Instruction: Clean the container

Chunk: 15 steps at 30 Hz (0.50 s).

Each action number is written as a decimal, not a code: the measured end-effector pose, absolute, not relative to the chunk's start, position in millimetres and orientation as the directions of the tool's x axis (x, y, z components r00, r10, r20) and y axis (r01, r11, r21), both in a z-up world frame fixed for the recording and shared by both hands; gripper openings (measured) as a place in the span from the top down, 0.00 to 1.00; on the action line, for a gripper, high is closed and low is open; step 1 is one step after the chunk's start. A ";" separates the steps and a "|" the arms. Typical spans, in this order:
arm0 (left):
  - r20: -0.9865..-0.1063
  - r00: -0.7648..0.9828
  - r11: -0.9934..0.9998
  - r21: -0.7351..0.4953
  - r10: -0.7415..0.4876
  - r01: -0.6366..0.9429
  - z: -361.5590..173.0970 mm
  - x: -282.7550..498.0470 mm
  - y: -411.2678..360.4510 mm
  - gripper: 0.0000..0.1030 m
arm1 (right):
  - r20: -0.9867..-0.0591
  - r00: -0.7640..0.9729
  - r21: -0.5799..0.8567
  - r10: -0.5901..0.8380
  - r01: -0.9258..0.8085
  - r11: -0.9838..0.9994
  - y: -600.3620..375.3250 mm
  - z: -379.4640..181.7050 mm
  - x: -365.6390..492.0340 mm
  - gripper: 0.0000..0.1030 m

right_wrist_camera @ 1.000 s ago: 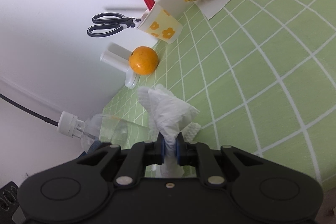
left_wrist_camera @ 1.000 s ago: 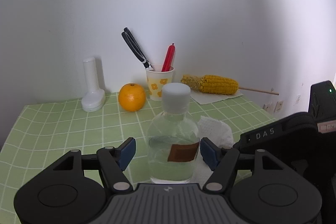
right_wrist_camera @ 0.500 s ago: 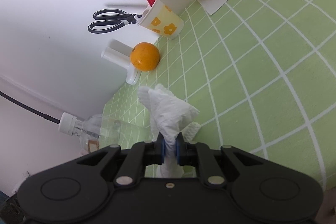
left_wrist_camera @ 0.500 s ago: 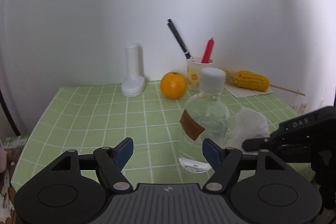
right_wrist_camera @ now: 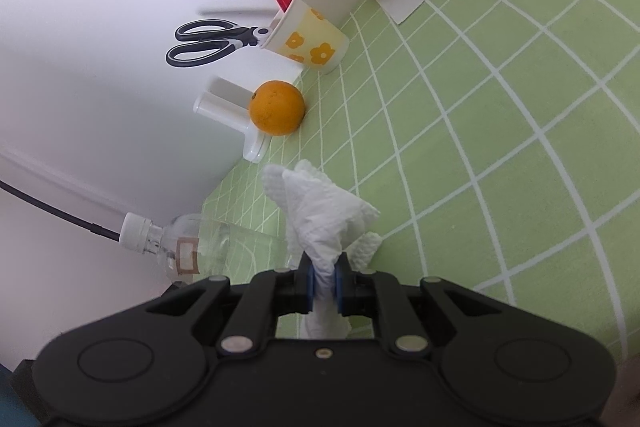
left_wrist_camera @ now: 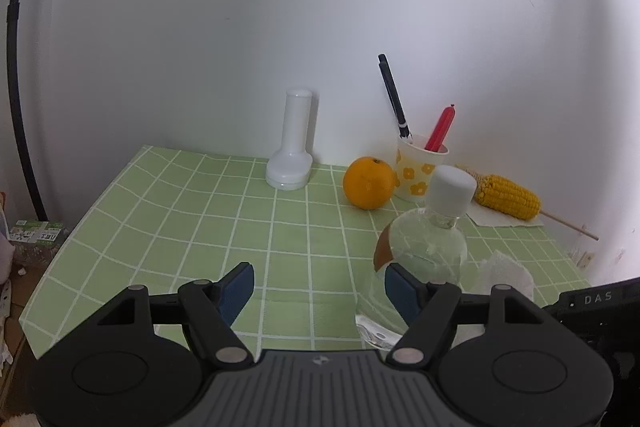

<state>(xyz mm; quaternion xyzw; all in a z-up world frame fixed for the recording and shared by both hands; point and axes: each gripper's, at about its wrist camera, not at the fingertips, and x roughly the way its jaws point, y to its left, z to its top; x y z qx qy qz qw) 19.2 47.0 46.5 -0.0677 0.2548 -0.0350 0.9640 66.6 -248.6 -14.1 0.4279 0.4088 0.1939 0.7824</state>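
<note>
A clear plastic bottle with a white cap and a brown label stands on the green checked tablecloth, near its front right. My left gripper is open and empty; the bottle is just right of its right finger, outside the jaws. My right gripper is shut on a crumpled white paper towel. The towel also shows in the left wrist view, right of the bottle. In the right wrist view the bottle appears at the lower left, left of the towel.
Along the back wall stand a white bottle-shaped object, an orange, a flowered paper cup with scissors and a red item, and a corn cob on paper. The table's left edge drops to the floor.
My left gripper has drawn back and swung left, so the bottle went from between its jaws to outside the right finger. The right gripper still holds the towel, nearly unmoved.
</note>
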 end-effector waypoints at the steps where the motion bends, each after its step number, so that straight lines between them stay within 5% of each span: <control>1: -0.482 0.870 0.988 -0.151 -0.104 0.034 48.1 17.1 46.8 0.29 | -0.473 0.590 0.829 0.654 0.048 0.557 -248.6 -14.6 66.6 0.90; 11: -0.396 0.890 0.972 -0.156 -0.224 0.176 74.4 12.2 17.3 0.29 | -0.423 0.582 0.876 0.695 0.068 0.477 -247.5 -19.5 68.8 0.90; 15: -0.390 0.895 0.976 -0.096 -0.218 0.196 80.2 25.2 -1.1 0.38 | -0.377 0.575 0.911 0.726 0.089 0.403 -247.5 -26.6 69.8 0.90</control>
